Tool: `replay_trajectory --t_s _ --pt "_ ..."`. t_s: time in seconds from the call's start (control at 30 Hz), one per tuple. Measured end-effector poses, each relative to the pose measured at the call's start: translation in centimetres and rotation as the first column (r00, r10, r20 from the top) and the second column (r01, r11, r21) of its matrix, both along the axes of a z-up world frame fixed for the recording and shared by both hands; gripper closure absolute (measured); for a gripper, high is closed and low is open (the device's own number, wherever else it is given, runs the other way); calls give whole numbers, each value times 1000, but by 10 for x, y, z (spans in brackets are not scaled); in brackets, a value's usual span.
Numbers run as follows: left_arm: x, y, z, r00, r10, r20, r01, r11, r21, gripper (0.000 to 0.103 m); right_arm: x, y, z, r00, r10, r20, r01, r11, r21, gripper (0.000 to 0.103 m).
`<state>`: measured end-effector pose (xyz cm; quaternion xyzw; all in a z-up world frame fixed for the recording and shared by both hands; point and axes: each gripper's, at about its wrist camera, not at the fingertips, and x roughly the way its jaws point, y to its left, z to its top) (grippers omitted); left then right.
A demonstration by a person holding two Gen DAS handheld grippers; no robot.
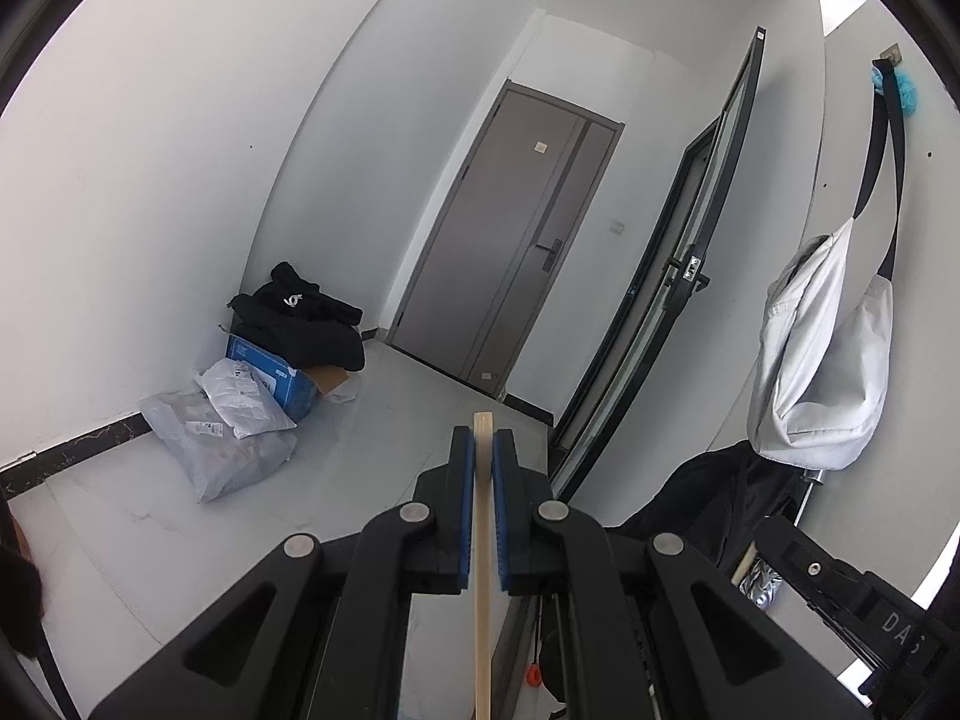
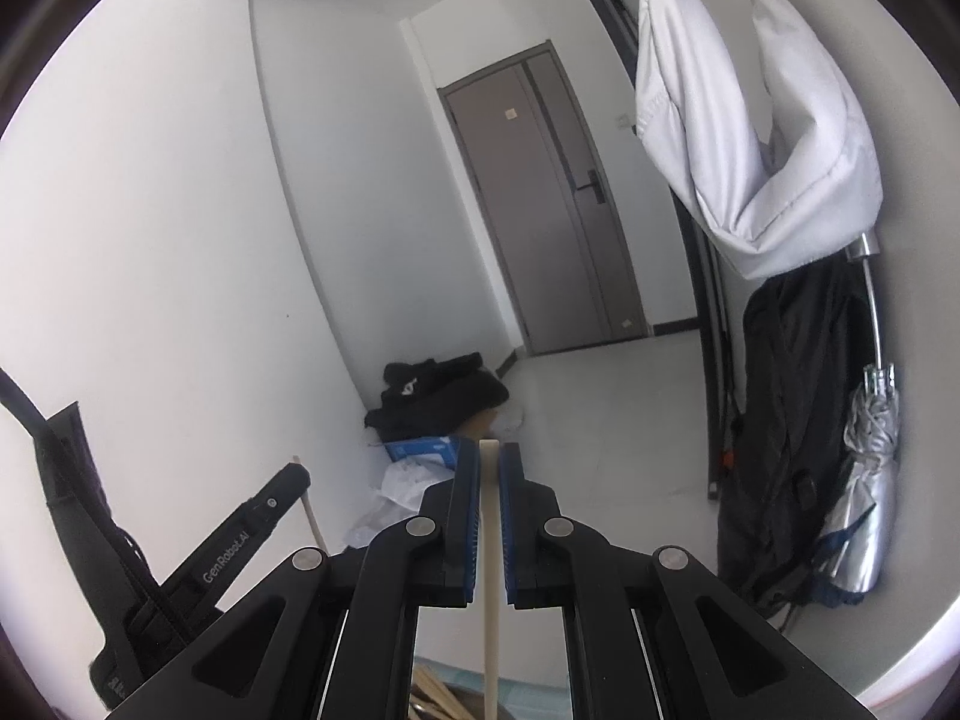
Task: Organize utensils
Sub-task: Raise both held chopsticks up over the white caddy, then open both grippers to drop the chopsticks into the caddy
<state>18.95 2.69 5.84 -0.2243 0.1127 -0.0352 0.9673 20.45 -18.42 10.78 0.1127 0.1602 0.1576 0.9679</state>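
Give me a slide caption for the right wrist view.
Right claw shut on a pale chopstick, raised toward a hallway with a grey door.

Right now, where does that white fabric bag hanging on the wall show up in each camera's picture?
Left wrist view: the white fabric bag hangs at the right edge, mid-height, on dark straps.
Right wrist view: the same bag fills the upper right, above a folded silver umbrella.
Shared landmark: the grey-brown closed door at the end of the hallway.
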Motion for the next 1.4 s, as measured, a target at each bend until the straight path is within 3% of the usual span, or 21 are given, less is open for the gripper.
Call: replay_trajectory --t_s 0.23,0.5,0.8,1.17,1.4 --pt "-8 -27 -6 997 13 72 -23 989 145 100 15 -5 -22 1000 8 -26 -8 1000 14 97" --pt "-11 -33 -12 995 -40 94 19 978 209 100 2 -8 -28 999 41 0 -41 999 27 97" --pt "-12 -30 -20 989 -144 24 136 967 215 100 -24 10 -35 994 78 76 -69 991 -116 97" --pt "-25 -16 -32 974 -201 -102 215 964 155 100 -34 8 -56 996 84 -23 -86 991 -100 98" --pt "-35 -23 -30 946 -284 -159 309 938 159 100 -35 10 -65 989 112 -101 -120 990 -74 98"
